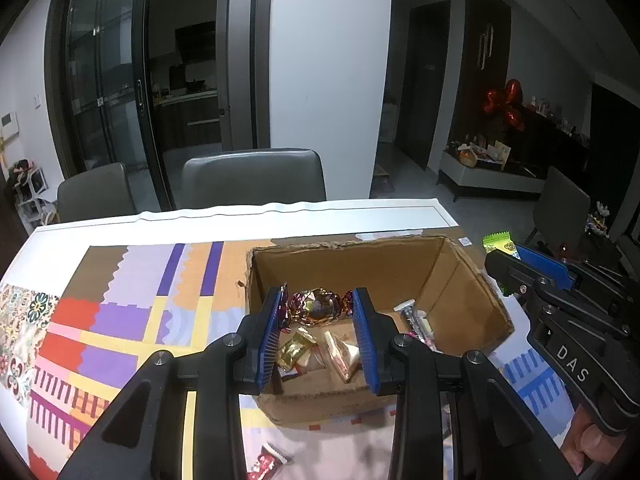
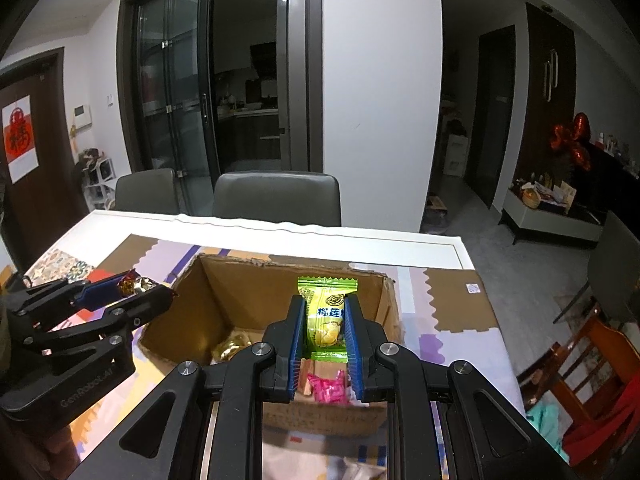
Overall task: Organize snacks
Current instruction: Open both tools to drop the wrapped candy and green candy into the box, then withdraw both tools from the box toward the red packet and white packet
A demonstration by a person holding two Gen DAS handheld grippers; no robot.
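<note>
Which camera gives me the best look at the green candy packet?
The right wrist view: the green candy packet sits front and centre, clamped in the right gripper. The left wrist view shows only its top end past that gripper.

Wrist views — close over shared box (image 1: 460, 280)

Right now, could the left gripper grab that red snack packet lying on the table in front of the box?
Probably not yet. The left gripper is already shut on a foil-wrapped candy above the cardboard box; the red packet lies behind its fingertips, near the table edge.
</note>
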